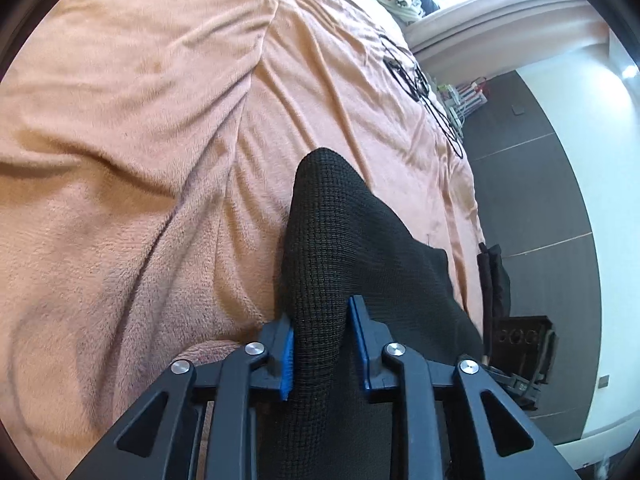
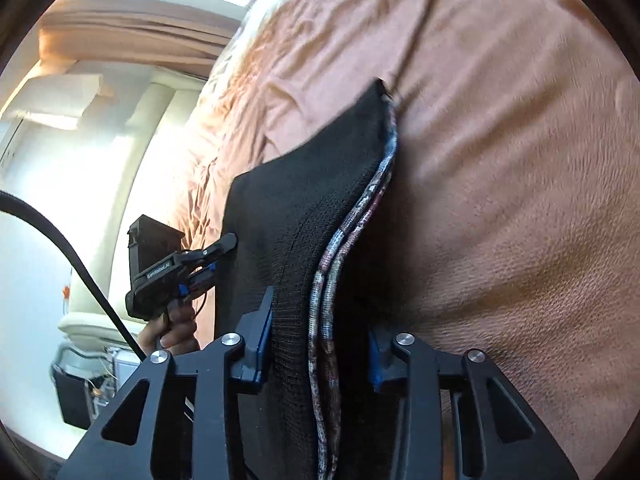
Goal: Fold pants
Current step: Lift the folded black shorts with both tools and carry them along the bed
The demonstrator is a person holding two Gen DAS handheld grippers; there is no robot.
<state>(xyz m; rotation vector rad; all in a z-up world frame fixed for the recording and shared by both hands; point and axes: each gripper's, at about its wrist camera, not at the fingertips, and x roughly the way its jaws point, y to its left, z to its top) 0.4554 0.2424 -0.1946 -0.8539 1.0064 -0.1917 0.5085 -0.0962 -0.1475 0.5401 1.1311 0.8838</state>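
Pants (image 1: 336, 248) are off the bed, hanging between my two grippers, black knit with a patterned band (image 2: 340, 248) running along one edge. Looks like a waistband or trim, can't say which.

Left gripper (image 1: 322, 344): blue pads clamped on a bunched ridge of the fabric. The cloth runs forward from the jaws to a peak and drapes down toward the bed edge. Gripping pants.

Right gripper (image 2: 320, 344): jaws closed on a thick stack, black layers plus the patterned band doubled up between the pads. Gripping pants. The right pad (image 2: 376, 364) is mostly in shadow, but the fabric fills the gap.

From the right wrist view I see the left gripper (image 2: 230, 242) pinching the far edge of the same panel, with the hand (image 2: 174, 326) on its handle. So both hold one span, well apart, cloth fairly taut between them.

Why held like this, my read: two-point hold keeps the edge straight and the layers aligned, so the panel can be laid down flat instead of crumpling. Lifted clear of the peach blanket (image 1: 140, 140) so fleece friction doesn't drag the lower layer.

Blanket is wrinkled and soft, so a fold laid on it may not sit crisp. Black cables (image 1: 420, 88) lie on the far part of the bed, well apart from the pants. Judgement: mid-fold, carrying stage, not yet laid down.
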